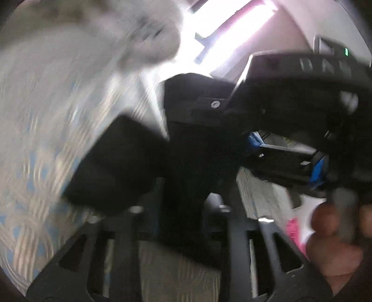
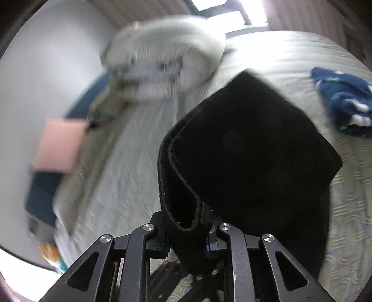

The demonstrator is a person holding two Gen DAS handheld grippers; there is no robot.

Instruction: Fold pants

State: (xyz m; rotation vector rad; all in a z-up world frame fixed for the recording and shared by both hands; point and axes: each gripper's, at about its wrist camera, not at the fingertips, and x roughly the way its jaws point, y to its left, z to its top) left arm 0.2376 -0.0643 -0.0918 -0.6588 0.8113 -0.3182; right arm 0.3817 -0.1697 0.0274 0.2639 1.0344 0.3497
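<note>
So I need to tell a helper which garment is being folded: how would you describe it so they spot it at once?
Start from the bed with its pale patterned cover, a white pillow at its head. The black pants hang over the middle of it, their waistband pinched in the right gripper. The other garment, lying crumpled near the bed's far edge, is blue with white stripes; these are plain black.

Home bedroom: bed with patterned bedspread [image 2: 274, 53], white pillow [image 2: 162, 55], bright window [image 2: 232, 9] behind.

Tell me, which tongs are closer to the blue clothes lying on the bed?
Probably the right. The right tongs pinch the black pants, and the blue clothes lie on the bed just past them. The left tongs' view shows no blue clothes, so it's a guess.
</note>
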